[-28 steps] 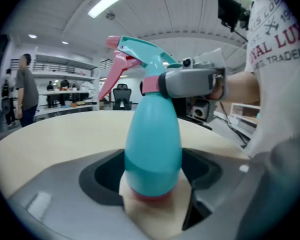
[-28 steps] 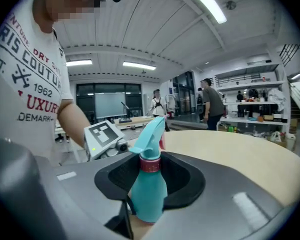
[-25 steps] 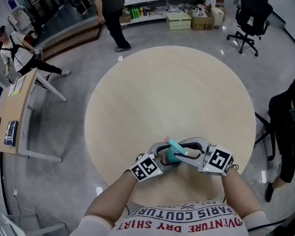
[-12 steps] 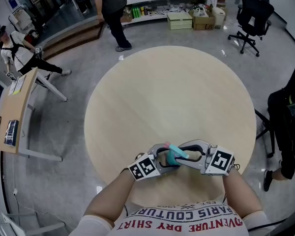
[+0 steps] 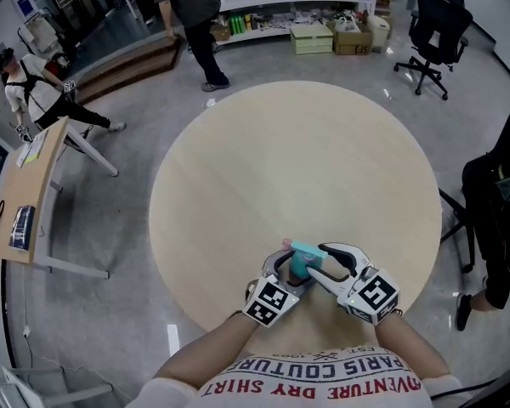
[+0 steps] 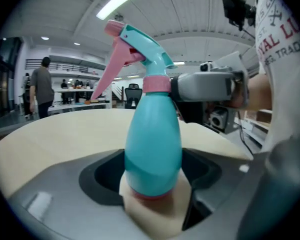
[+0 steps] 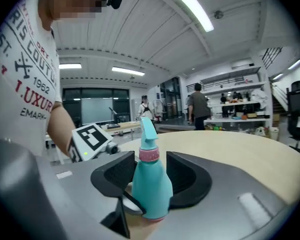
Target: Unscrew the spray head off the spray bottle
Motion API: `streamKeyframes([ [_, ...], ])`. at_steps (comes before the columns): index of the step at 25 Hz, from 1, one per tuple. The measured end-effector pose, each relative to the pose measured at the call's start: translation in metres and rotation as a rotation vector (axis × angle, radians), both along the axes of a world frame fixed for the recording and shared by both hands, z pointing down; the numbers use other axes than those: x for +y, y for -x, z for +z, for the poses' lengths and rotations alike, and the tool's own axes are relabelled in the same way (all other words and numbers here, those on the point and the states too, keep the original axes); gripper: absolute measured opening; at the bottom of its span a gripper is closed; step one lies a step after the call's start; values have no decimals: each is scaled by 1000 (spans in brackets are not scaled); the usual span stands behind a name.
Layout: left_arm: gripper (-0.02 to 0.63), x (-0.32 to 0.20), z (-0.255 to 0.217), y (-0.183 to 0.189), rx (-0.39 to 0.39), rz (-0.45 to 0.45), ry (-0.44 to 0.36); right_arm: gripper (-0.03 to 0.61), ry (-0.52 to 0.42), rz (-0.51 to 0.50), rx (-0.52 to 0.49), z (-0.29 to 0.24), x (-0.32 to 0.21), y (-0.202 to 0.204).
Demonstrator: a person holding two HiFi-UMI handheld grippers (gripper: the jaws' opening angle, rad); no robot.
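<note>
Spray bottle [image 5: 298,264], teal with pink collar [image 6: 156,84], over near edge of round tabletop [image 5: 297,160], caught between my two tongs. My left tongs [image 6: 152,176] clamped on fat lower body. My right tongs [image 7: 149,176] have just been opening: jaws stand off either side of collar, bottle between them, not pinched. Spray head [image 6: 135,46] not yet off.

Teal spray bottle [image 6: 154,144] upright, teal-and-pink spray head [image 6: 135,44] attached on top
</note>
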State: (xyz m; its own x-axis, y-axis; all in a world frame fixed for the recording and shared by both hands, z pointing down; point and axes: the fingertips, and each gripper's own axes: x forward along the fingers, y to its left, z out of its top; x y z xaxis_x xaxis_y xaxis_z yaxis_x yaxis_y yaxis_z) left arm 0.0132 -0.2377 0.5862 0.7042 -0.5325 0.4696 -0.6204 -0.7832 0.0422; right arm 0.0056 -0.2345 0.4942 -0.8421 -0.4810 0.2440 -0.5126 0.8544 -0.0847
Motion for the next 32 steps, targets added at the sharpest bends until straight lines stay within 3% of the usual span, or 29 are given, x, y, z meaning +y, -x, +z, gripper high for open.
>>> streamKeyframes([
  [5,348,0,-1,-3,-20,-178,13,192,2,103,4,-3,0,3],
  [7,348,1,-1,-3,-25,-203,16,138,-21,111,41,-2,-2,3],
  [10,348,2,-1,-5,-28,-197,24,135,-24,92,51,-3,0,1],
  [13,348,7,0,-7,-12,-106,25,133,-17,20,44,-3,4,1],
  [19,348,27,2,-2,23,324,-15,130,0,-370,19,0,23,9],
  [22,348,31,2,1,1,456,4,130,31,-504,26,-2,26,14],
  [26,350,30,-1,1,0,495,18,130,62,-527,-16,-10,22,14],
  [32,348,26,0,-1,19,453,16,130,65,-468,-117,-29,16,7],
])
